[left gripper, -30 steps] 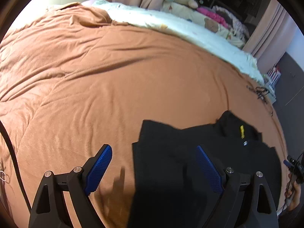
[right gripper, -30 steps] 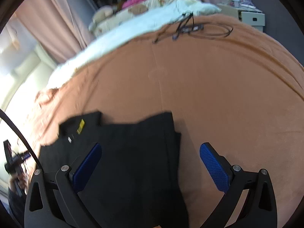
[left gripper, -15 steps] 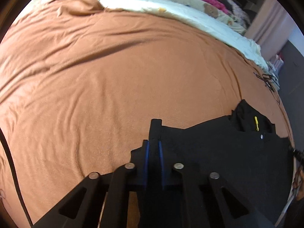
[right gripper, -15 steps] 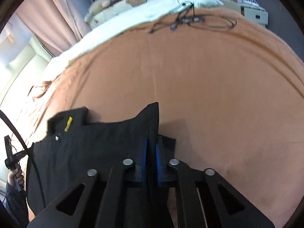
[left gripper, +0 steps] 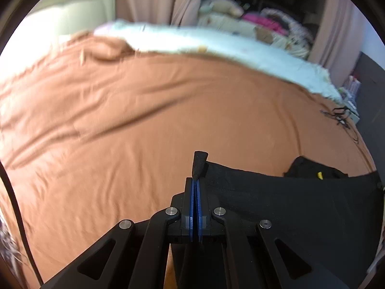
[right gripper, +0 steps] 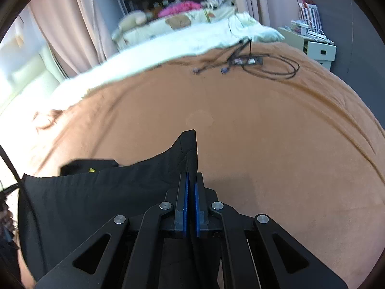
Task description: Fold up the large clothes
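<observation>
A black garment (left gripper: 288, 207) with a small yellow tag (left gripper: 319, 175) is held up off the orange bedspread (left gripper: 144, 120). My left gripper (left gripper: 195, 180) is shut on one corner of it, and the cloth pokes out past the blue pads. In the right wrist view my right gripper (right gripper: 190, 175) is shut on another corner of the same garment (right gripper: 96, 197), which hangs stretched to the left. The yellow tag (right gripper: 92, 169) shows there too.
A white quilt (left gripper: 216, 45) and soft toys lie along the far side of the bed. Black cables (right gripper: 252, 62) lie on the bedspread at the far right. White boxes (right gripper: 317, 50) stand beside the bed. Pink curtains hang behind.
Both grippers were open over the flat garment a second ago. They closed on its two corners and have now lifted the cloth off the bed.
</observation>
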{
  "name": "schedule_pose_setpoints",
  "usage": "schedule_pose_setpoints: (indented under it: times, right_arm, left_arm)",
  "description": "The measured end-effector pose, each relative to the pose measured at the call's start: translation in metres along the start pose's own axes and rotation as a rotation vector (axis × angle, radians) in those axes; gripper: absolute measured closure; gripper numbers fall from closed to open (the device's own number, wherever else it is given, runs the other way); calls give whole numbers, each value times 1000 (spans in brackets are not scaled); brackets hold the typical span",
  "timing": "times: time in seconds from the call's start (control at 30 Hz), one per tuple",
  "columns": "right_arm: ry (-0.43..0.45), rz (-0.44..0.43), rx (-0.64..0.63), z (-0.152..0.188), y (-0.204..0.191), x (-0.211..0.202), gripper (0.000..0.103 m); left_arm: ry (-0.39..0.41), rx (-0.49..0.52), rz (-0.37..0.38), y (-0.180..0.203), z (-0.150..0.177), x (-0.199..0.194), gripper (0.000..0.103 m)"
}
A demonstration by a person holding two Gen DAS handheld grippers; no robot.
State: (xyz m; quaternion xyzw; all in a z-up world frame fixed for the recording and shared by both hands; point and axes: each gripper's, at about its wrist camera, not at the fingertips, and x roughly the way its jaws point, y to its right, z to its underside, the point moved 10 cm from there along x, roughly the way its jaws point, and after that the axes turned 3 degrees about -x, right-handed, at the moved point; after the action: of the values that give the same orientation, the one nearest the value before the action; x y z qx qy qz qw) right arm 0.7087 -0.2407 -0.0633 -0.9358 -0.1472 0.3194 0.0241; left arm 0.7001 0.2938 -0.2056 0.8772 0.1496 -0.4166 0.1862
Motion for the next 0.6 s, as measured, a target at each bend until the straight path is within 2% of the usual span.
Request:
schedule_pose_setpoints:
  times: [0.03, 0.1, 0.13, 0.17, 0.2, 0.23, 0.27, 0.37, 0.5, 0.6]
  right_arm:
    - [-33, 17, 5, 6, 0, 9, 101]
    - [-80, 19, 17, 12, -5, 17, 101]
    - [-93, 8, 24, 15, -7, 18, 96]
    - [-94, 3, 27, 18, -9, 14, 74]
    - [-87, -2, 26, 19, -10, 10, 55]
    - [-76, -17, 26, 17, -12, 5, 14]
    - [-62, -35, 29, 14, -12, -2, 3]
    - [-43, -87, 36, 18, -12, -32, 3]
    - [3, -77, 20, 29, -5, -66, 3]
    - [25, -105, 26, 42, -10, -86, 3]
  left_arm:
    - [-44, -28, 2, -3, 6, 12, 101]
    - [-104, -57, 12, -5, 17, 22, 91]
    - [-142, -75, 33, -5, 24, 25, 76]
    - [-148, -80, 46, -4, 28, 24, 62]
    - [-142, -76, 54, -2, 29, 19, 57]
    - [-123, -59, 48, 0, 30, 10, 49]
    - [-110, -48, 42, 1, 30, 3, 41]
    - [-77, -41, 51, 5, 35, -20, 27]
    - [-66, -41, 56, 6, 48, -44, 27]
    - [-64, -47, 69, 7, 64, -62, 27]
